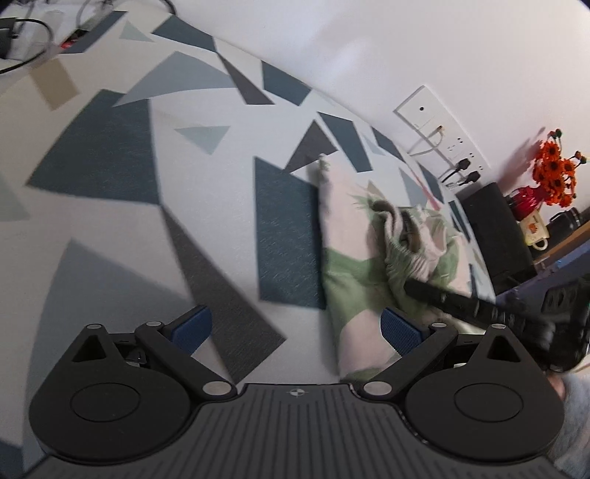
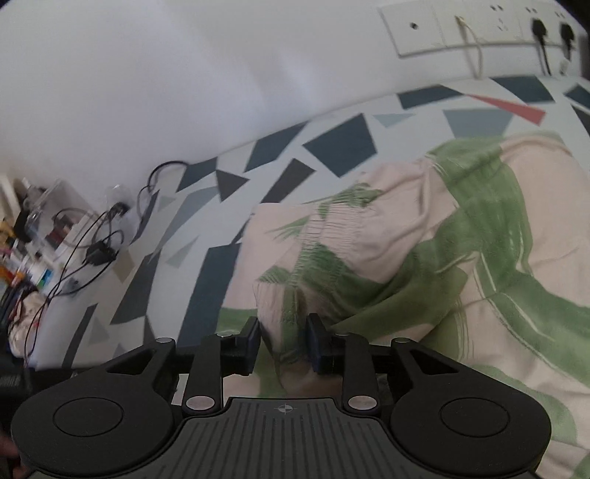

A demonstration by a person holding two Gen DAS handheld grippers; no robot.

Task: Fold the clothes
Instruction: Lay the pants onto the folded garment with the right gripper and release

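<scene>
A pink and green patterned garment (image 1: 354,228) lies bunched on the table with the geometric-print cover (image 1: 110,154). My left gripper (image 1: 295,329) hovers over the cover with its blue pads wide apart and nothing between them; its right pad sits over the garment's near edge. In the right wrist view the garment (image 2: 424,228) fills the right half, its gathered waistband showing. My right gripper (image 2: 284,339) has a thick fold of this fabric filling the narrow gap between its pads. From the left wrist view, the right gripper (image 1: 409,286) reaches into the bunched cloth from the right.
A white wall runs behind the table, with a socket panel (image 2: 479,25) holding plugs and a cable. Orange flowers in a red vase (image 1: 553,173), a black box (image 1: 494,224) and a mug stand at the right. Black cables and clutter (image 2: 92,250) lie at the table's far left end.
</scene>
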